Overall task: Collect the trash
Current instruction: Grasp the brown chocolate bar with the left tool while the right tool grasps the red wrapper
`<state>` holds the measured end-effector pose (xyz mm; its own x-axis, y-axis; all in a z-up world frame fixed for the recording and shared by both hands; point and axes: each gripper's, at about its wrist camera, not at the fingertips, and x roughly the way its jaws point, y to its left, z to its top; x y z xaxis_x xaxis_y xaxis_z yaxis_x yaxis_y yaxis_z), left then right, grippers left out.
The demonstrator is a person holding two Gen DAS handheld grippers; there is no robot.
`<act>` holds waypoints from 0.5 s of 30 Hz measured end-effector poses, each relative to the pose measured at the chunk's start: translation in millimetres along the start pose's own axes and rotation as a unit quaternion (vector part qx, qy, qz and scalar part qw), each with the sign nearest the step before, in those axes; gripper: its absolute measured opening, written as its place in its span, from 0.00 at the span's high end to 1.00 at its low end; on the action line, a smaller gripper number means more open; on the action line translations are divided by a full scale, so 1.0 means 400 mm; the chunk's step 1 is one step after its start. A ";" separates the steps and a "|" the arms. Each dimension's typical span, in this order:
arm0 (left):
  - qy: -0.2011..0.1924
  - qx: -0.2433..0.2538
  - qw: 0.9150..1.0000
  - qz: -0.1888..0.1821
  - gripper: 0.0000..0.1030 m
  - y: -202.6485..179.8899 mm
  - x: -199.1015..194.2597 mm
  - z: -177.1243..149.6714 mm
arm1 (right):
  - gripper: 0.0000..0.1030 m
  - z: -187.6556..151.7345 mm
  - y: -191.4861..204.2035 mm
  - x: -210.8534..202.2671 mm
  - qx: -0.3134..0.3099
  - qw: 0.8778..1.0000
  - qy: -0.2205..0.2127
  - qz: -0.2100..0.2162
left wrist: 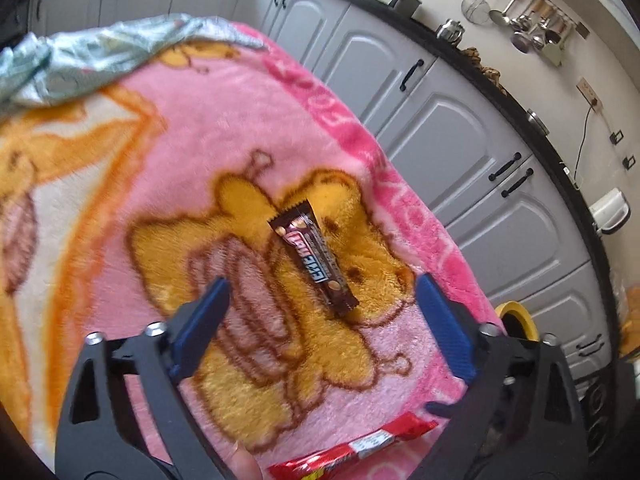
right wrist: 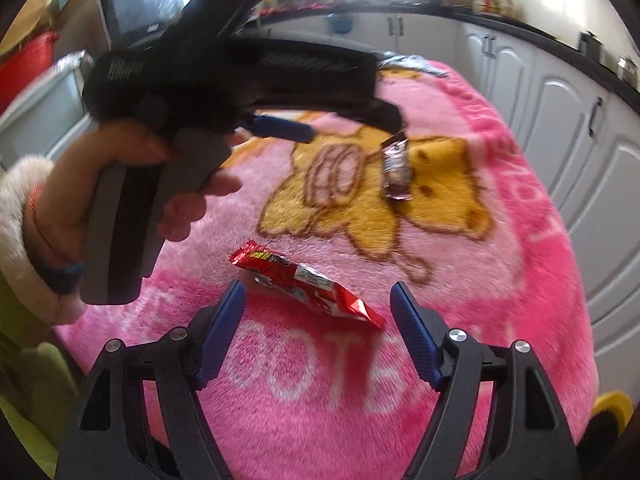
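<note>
A plush pink blanket [right wrist: 460, 320] with a yellow cartoon bear covers the whole work surface, and its deep pile will give under anything pressed into it. On it lie two pieces of trash. The larger, a red snack wrapper [right wrist: 308, 284], lies flat near the blanket's front edge, just ahead of the right gripper [right wrist: 318, 300], whose blue-padded jaws stand apart with nothing between them. The smaller, a brown chocolate bar wrapper [left wrist: 314, 258], lies lengthwise on the bear's face, just ahead of the left gripper [left wrist: 322, 294], which is likewise spread wide and empty; a hand [right wrist: 188, 184] holds that gripper by its grey handle. Both wrappers look like thin, glossy foil film: very light, limp, crinkly and likely slippery, with nothing fragile about them, though whether either is empty cannot be told. Lying flat on soft pile, each probably needs the pads pushed down on either side of its narrow width, near the middle of its length, so the film buckles up into the pinch rather than sliding out; a crimped end would be a fair second choice.
</note>
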<state>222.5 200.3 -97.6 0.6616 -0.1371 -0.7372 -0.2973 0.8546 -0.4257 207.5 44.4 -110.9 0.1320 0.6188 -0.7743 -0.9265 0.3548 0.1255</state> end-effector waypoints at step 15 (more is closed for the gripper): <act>0.047 -0.037 0.998 0.007 0.91 0.032 0.112 0.021 | 0.85 -0.083 0.027 -0.016 -0.009 0.999 0.036 0.015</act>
<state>253.9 209.3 -131.6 0.5908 -0.1742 -0.7878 -0.3584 0.8181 -0.4498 185.0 21.0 -125.0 0.0800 0.5772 -0.8127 -0.9361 0.3236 0.1376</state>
